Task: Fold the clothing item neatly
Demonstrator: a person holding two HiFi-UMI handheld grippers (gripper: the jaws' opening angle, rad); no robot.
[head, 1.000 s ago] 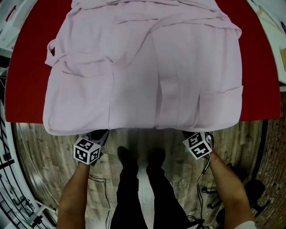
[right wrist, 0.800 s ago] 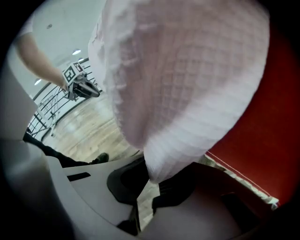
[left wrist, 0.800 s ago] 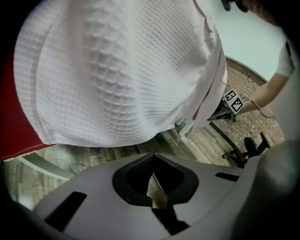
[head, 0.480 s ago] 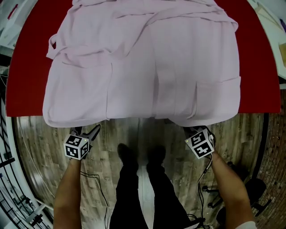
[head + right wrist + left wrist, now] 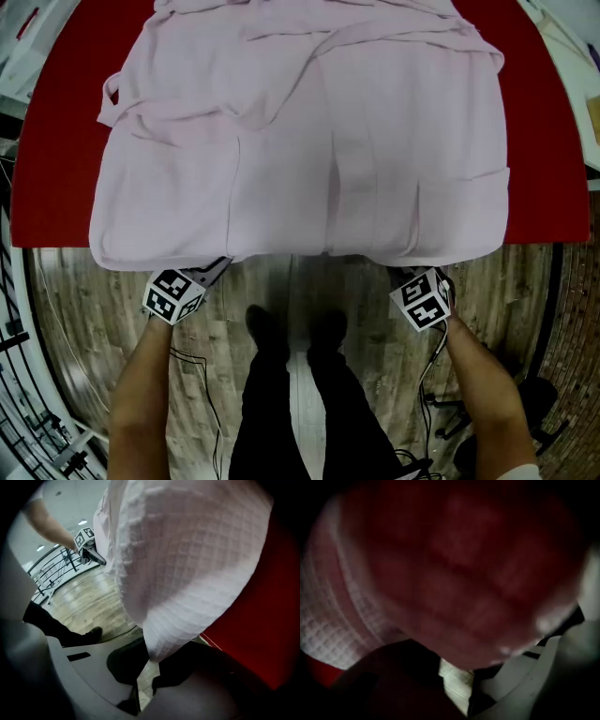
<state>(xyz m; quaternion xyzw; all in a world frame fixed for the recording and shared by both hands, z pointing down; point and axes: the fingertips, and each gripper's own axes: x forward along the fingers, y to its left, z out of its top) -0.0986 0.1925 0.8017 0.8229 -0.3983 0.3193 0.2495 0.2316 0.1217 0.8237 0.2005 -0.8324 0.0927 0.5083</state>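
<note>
The pink robe (image 5: 309,141) lies spread flat on the red table (image 5: 56,141). Its top is cut off at the top edge of the head view. Its bottom hem hangs a little over the table edge near me. I can see a pocket on each side.

My right gripper (image 5: 403,277) is at the hem near the right corner. Its tips are hidden under the cloth in the head view. In the right gripper view the jaws are pressed together on a fold of the bumpy pink cloth.

My left gripper (image 5: 214,270) is at the hem near the left corner, with its tips tucked under the edge too. The left gripper view is dark and blurry, with cloth close over the lens. The jaws stand apart, with a strip of floor showing between them. They have just been closing a little. I see no cloth pinched in them.

Below the table are the wood floor (image 5: 525,291) and my legs (image 5: 291,403).
</note>
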